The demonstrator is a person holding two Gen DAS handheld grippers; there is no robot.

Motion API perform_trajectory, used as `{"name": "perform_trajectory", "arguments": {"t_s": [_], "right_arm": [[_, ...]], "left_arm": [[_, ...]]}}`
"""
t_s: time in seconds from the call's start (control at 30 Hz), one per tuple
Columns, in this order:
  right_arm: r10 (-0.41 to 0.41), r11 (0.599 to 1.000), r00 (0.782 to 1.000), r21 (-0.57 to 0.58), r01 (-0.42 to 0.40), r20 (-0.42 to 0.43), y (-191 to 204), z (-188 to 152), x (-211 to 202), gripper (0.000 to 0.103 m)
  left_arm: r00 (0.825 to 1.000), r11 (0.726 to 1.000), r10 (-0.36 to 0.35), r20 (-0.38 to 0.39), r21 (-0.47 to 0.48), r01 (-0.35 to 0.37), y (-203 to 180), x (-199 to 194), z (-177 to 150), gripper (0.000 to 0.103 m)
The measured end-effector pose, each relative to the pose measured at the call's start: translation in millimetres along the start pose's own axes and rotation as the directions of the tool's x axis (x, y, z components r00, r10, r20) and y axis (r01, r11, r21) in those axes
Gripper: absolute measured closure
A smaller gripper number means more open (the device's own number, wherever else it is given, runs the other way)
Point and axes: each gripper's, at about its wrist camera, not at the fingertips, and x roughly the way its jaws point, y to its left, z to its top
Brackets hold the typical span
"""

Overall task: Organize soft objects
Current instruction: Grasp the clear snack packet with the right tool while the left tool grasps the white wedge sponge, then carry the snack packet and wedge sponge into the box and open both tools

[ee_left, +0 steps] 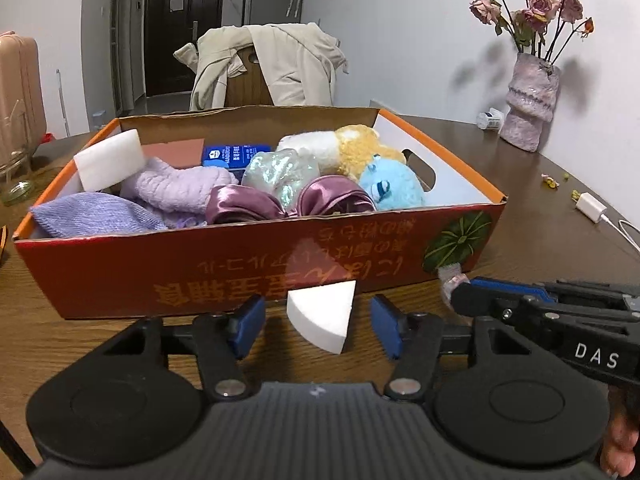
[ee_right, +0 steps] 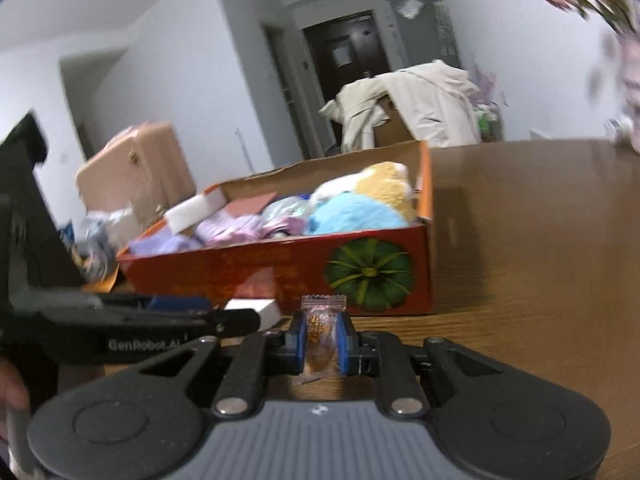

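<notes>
An orange cardboard box point(ee_left: 256, 264) on the wooden table holds soft things: lilac knitwear point(ee_left: 180, 190), a purple satin bow point(ee_left: 256, 204), blue point(ee_left: 394, 188) and yellow point(ee_left: 360, 148) plush toys and a white foam block point(ee_left: 110, 160). A white wedge sponge point(ee_left: 322, 318) lies on the table before the box, between the fingers of my open left gripper point(ee_left: 318, 326). My right gripper point(ee_right: 322, 340) is shut on a wrapped candy point(ee_right: 320, 332) low over the table by the box's right corner point(ee_right: 400, 276). It also shows in the left wrist view point(ee_left: 472, 294).
A vase with dried roses point(ee_left: 528, 108) stands at the back right. A white charger with cable point(ee_left: 592, 208) and petals lie on the right of the table. A chair with a beige coat point(ee_left: 264, 64) stands behind the box. A pink suitcase point(ee_left: 18, 88) is far left.
</notes>
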Motion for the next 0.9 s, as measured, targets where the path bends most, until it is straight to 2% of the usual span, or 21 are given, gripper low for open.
{"name": "perform_trajectory", "arguments": {"t_s": [0.03,0.1,0.33,0.5,0.6,0.63,0.73,0.9], "right_arm": [[0.0,1.0,1.0,0.017,-0.001,0.011,-3,0,-1,0.088],[0.015,1.0,0.999,0.023,-0.016,0.034,-4,-1,-5,0.088],[0.008,1.0,0.999,0.007,-0.008,0.046,-1,-1,-4,0.088],[0.003,1.0,0.999,-0.004,-0.003,0.034,2,-1,-4,0.088],[-0.043,0.997,0.999,-0.059,0.045,0.028,18,-6,-7,0.088],[-0.052,0.996,0.998,-0.073,0.053,0.026,25,-8,-12,0.088],[-0.003,0.998,0.999,-0.064,0.005,0.041,41,-16,-36,0.088],[0.03,0.994,0.998,-0.107,-0.024,0.056,70,-26,-76,0.088]], "left_arm": [[1.0,1.0,0.001,-0.001,0.002,-0.001,-1,2,0,0.052],[1.0,1.0,-0.014,-0.017,0.008,0.014,-2,5,0,0.07],[1.0,1.0,0.005,0.005,0.008,-0.005,-5,-8,-1,0.074],[0.998,1.0,0.007,0.056,-0.013,-0.006,-7,-52,-5,0.074],[0.995,1.0,0.015,0.096,-0.024,-0.013,-8,-84,-11,0.074],[0.994,1.0,0.016,0.112,-0.026,-0.013,-8,-96,-13,0.074],[0.989,0.999,0.02,0.148,-0.028,-0.016,-10,-127,-20,0.074],[0.981,1.0,0.001,0.194,-0.012,0.001,-12,-166,-31,0.073]]}}
